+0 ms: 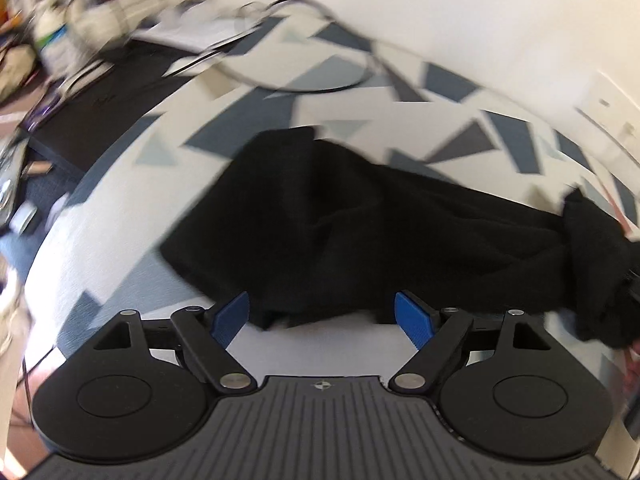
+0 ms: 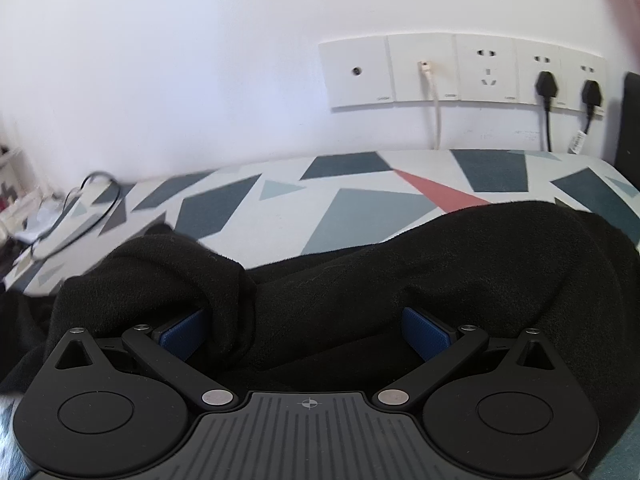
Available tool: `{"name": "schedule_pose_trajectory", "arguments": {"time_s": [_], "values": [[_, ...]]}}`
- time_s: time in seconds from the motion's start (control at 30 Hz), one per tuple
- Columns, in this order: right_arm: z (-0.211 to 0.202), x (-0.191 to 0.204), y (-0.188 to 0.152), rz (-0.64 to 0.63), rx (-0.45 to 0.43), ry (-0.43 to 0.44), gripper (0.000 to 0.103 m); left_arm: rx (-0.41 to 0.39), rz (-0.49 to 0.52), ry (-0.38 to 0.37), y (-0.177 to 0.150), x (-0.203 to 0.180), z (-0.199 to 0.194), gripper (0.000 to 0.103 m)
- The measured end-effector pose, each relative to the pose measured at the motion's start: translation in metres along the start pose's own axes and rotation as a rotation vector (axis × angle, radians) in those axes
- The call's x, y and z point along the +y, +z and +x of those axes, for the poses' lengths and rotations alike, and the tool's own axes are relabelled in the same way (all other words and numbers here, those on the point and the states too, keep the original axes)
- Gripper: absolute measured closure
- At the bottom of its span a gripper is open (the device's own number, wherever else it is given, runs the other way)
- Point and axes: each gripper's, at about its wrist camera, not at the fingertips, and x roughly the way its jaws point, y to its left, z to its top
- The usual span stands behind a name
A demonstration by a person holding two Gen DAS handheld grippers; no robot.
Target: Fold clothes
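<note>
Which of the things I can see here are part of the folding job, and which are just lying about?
Part of the job:
- black garment, spread on the patterned cover
- left gripper, fingers apart at its near edge
- right gripper, fingers apart, cloth between them

Lying about:
- loose cable
- wall sockets with black plugs

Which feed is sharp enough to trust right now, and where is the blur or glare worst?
Right wrist view: sharp; the wall socket plates read clearly and the black fleece garment shows texture. Left wrist view: motion-smeared, worst on the cluttered shelf area top left; the garment is a featureless dark mass and the white wall is nearly blown out.
</note>
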Motion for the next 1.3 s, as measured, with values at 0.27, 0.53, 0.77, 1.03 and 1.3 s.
{"name": "schedule_pose_trajectory", "arguments": {"time_s": [0.27,0.53,0.77,1.03,1.3], "values": [[-0.054,0.043,0.031,-0.119,-0.103,0.004,0.001,0.006,-0.030,-0.023,0.000,0.039,0.011,0.015],[-0.030,0.115,0.029,-0.271,-0.034,0.017,0.003,0.014,-0.030,-0.085,0.004,0.044,0.024,0.015],[-0.016,0.122,0.023,-0.257,0.054,-0.035,0.069,0.038,-0.018,-0.094,0.009,0.047,0.033,0.015],[-0.082,0.051,0.025,-0.009,-0.040,-0.142,0.089,0.025,0.012,-0.123,0.025,0.036,0.041,0.015],[-0.136,0.035,-0.010,-0.022,0.066,-0.100,0.089,0.027,0.035,-0.159,0.041,0.022,0.048,0.015]]}}
